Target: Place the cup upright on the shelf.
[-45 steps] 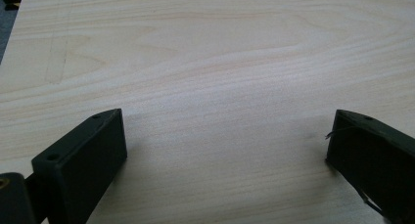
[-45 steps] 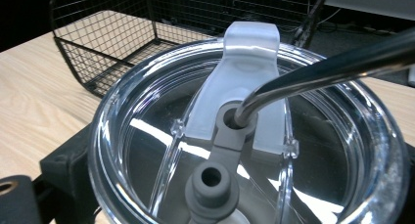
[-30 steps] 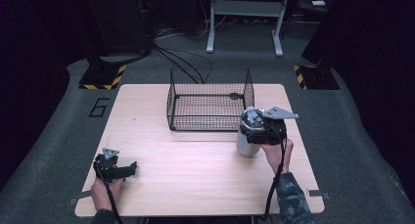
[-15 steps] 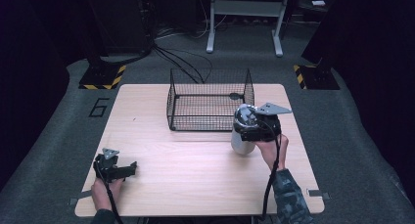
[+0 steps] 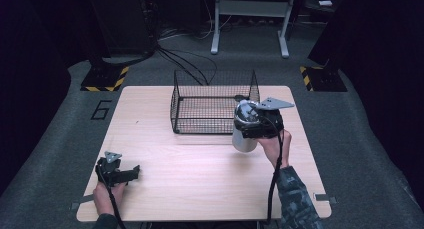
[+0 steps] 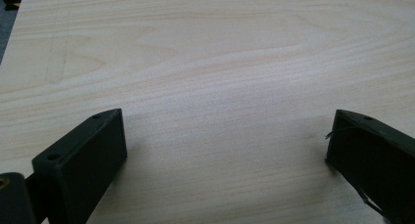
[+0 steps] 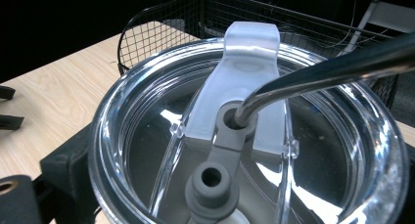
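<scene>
The right gripper (image 5: pixel 255 125) is clamped on a steel tumbler (image 5: pixel 244 136) with a clear lid (image 7: pixel 244 136) and a metal straw (image 7: pixel 333 67), held just in front of the wire basket (image 5: pixel 215 101). The left gripper (image 5: pixel 131 173) rests on the wooden table (image 5: pixel 200 179), jaws spread wide apart. A "6" (image 5: pixel 101 109) marks the floor.

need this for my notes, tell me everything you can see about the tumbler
The tumbler is a silver, metal-looking cup with a clear plastic lid. The lid has a frosted flip tab and a grey plug, and a bent metal straw goes through its hole. The right gripper clamps it near the top, its jaws on either side. It hangs tilted above the table, just in front of the wire basket's right corner, not yet inside it.
</scene>
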